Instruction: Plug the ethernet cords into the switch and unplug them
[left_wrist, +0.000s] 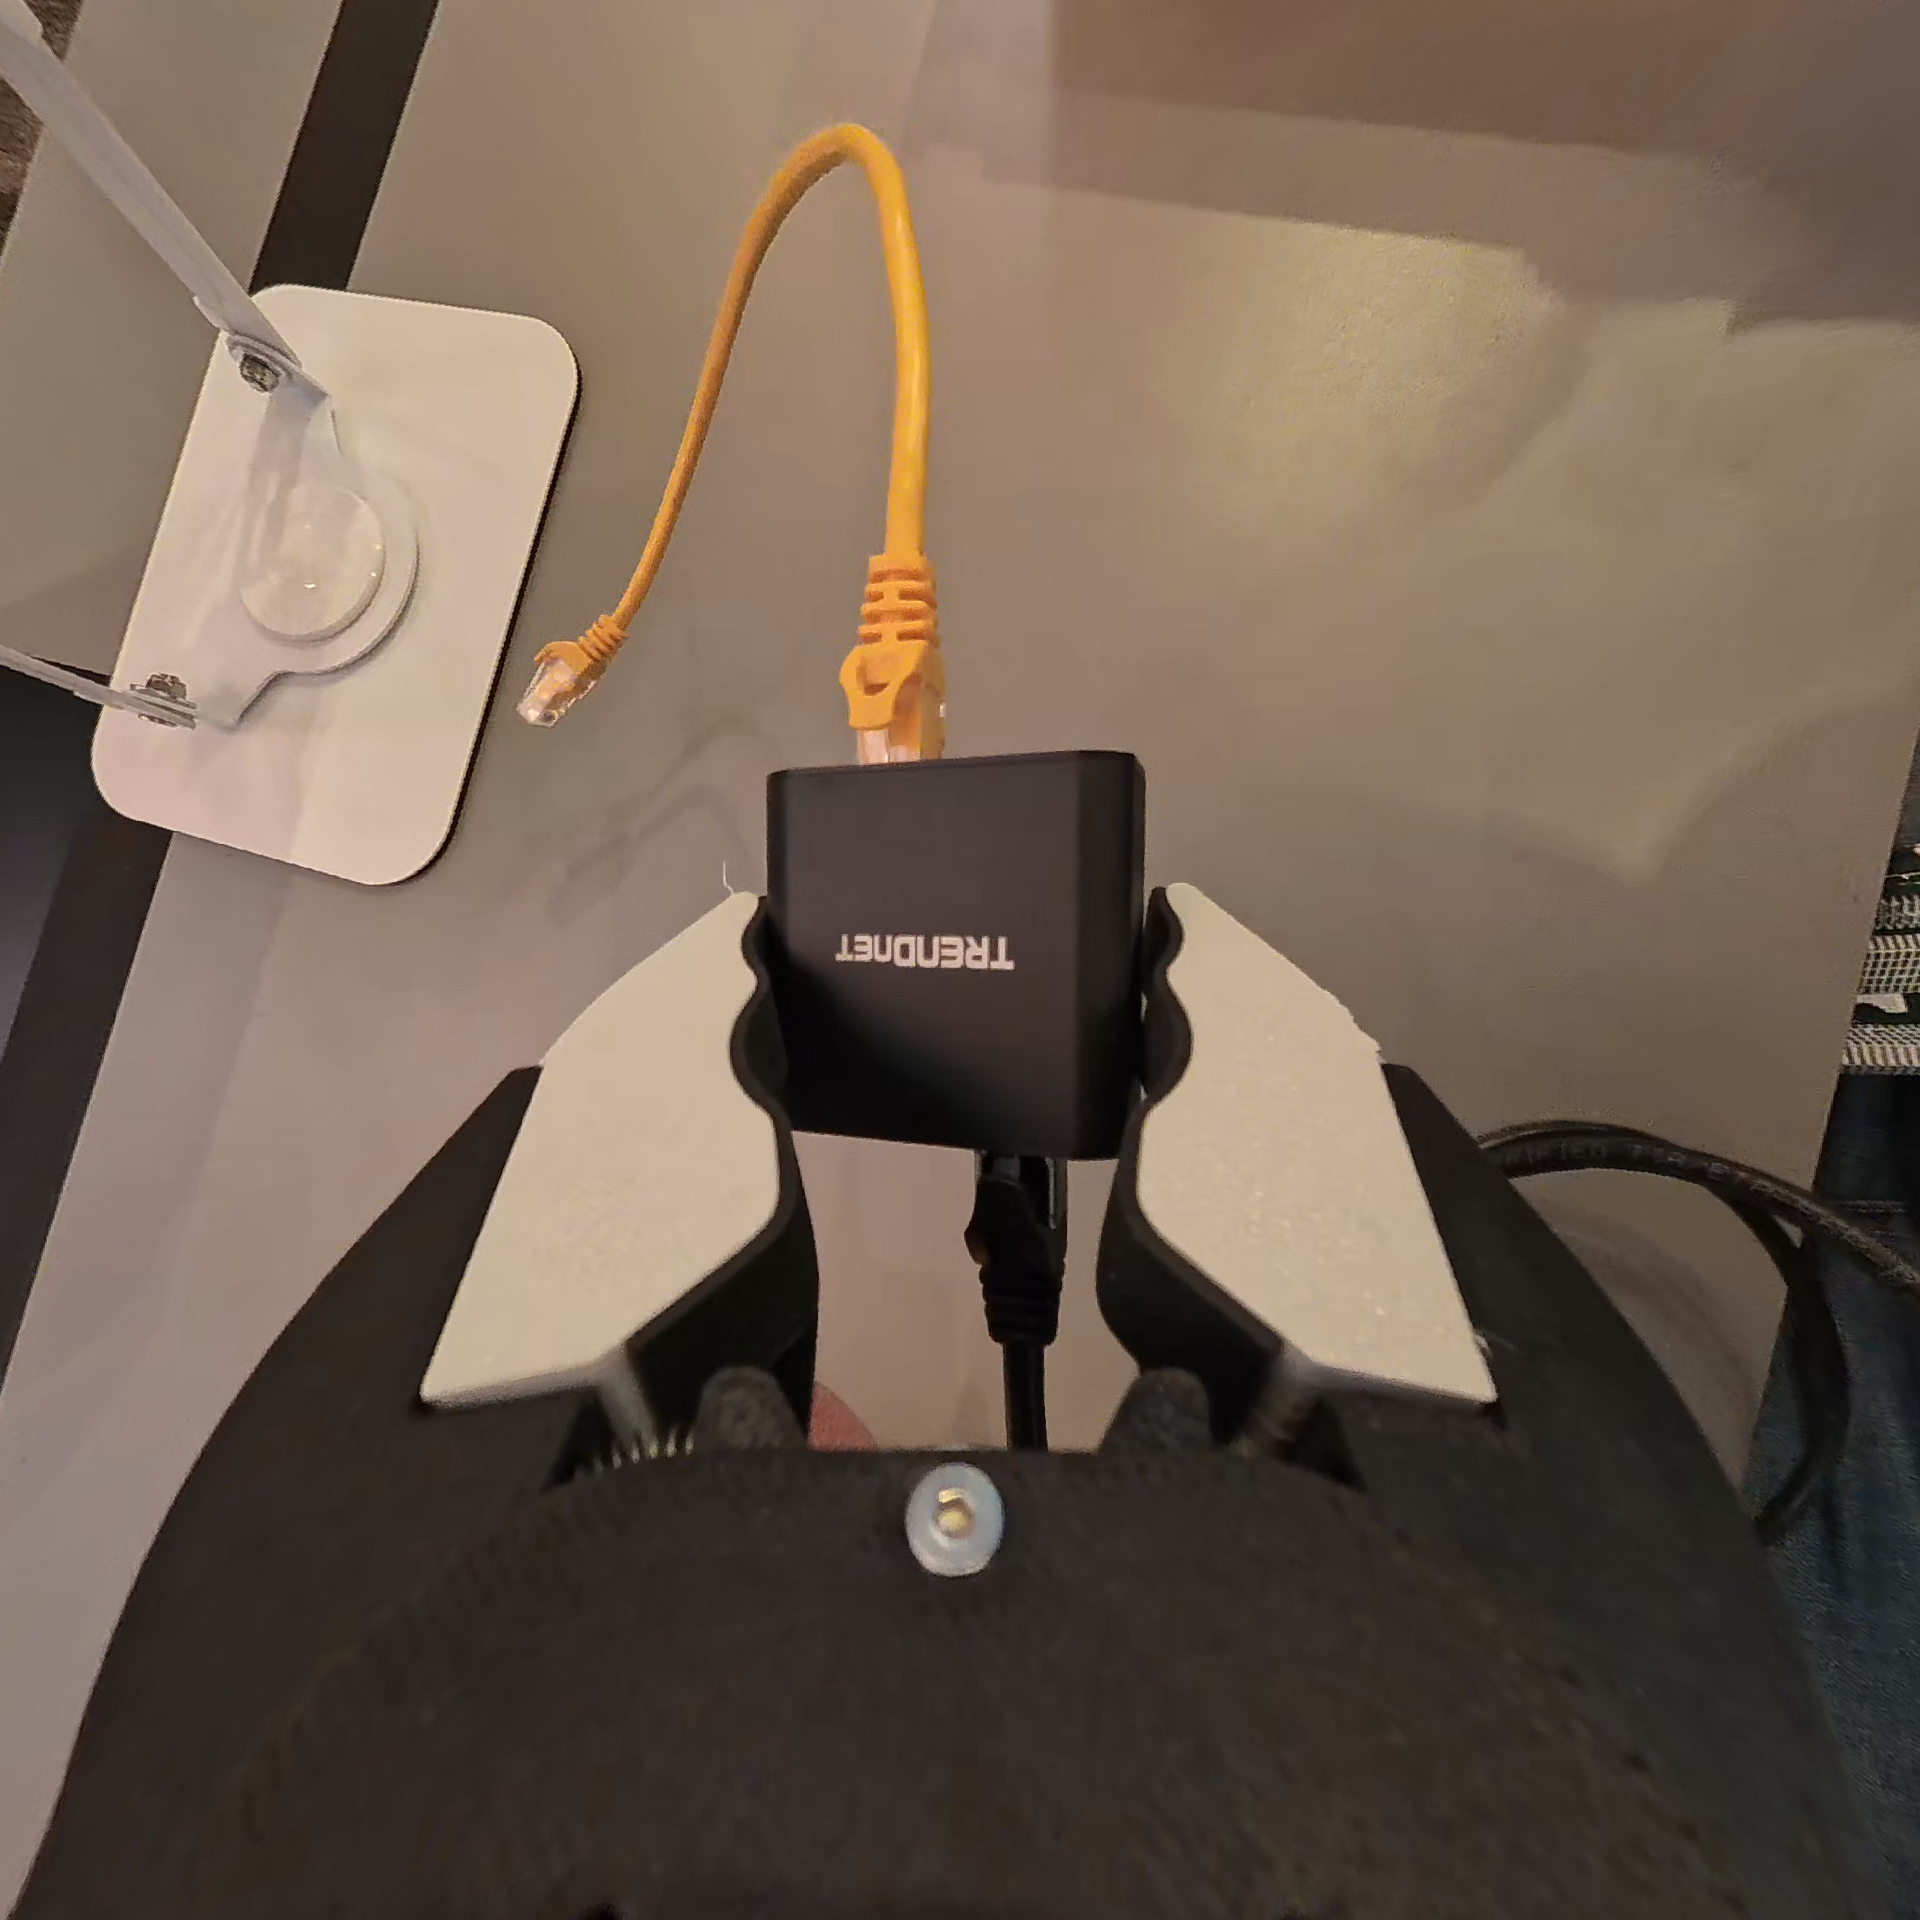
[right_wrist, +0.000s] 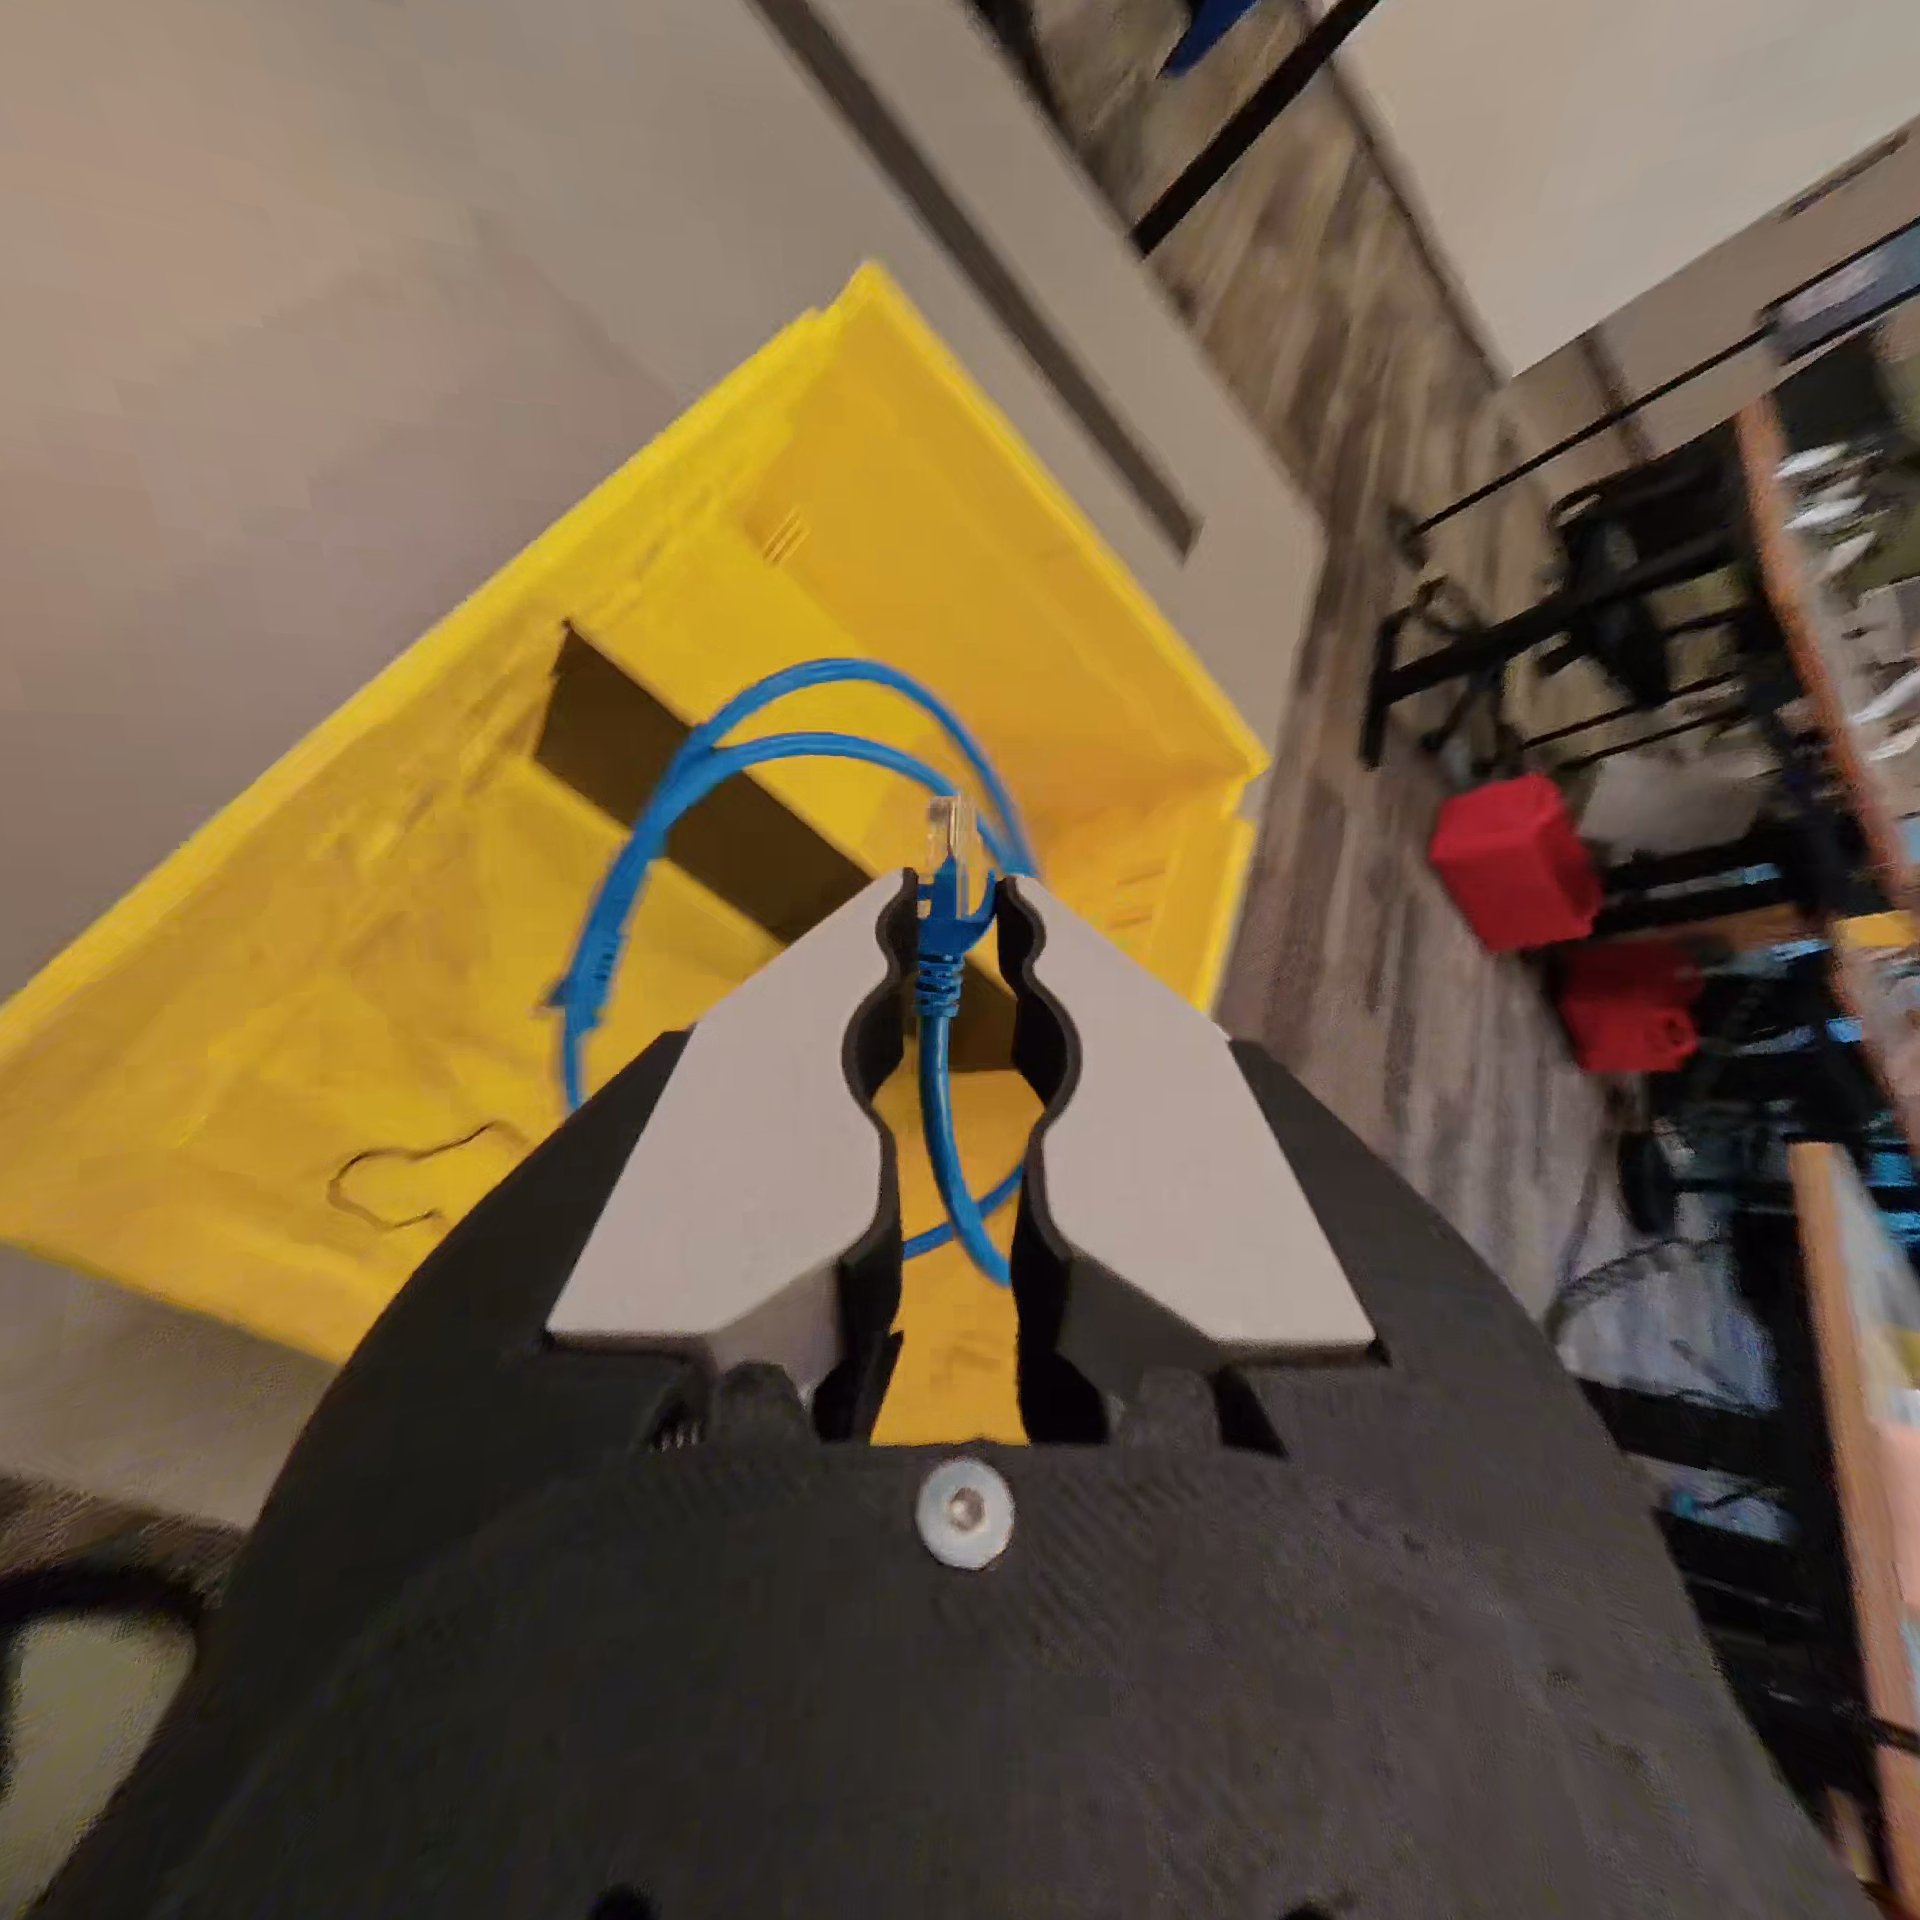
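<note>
ethernet cords are seen in both wrist views. an orange cord (left_wrist: 902, 416) is plugged by one end into the far face of the black switch (left_wrist: 951, 966), which is clamped at its sides between the fingers of the left gripper (left_wrist: 954, 935) above the grey table (left_wrist: 1351, 623). the cord arches up and over to the left, and its free plug (left_wrist: 561, 686) hangs beside the switch, apart from it. a black cable (left_wrist: 1018, 1278) is fitted into the near face of the switch and runs back between the fingers. a white stand base (left_wrist: 332, 582) is set on the table to the left.

a blue cord (right_wrist: 940, 961) is pinched at its boot by the tips of the right gripper (right_wrist: 951, 904) — the jaws are closed on it, with the clear plug (right_wrist: 951, 826) pointing forward past the tips. the rest of the cord is looped in front and below, over a yellow bin (right_wrist: 416, 935) on the table. the right wrist view is blurred; red boxes (right_wrist: 1517, 873) are seen on the floor at the right.
</note>
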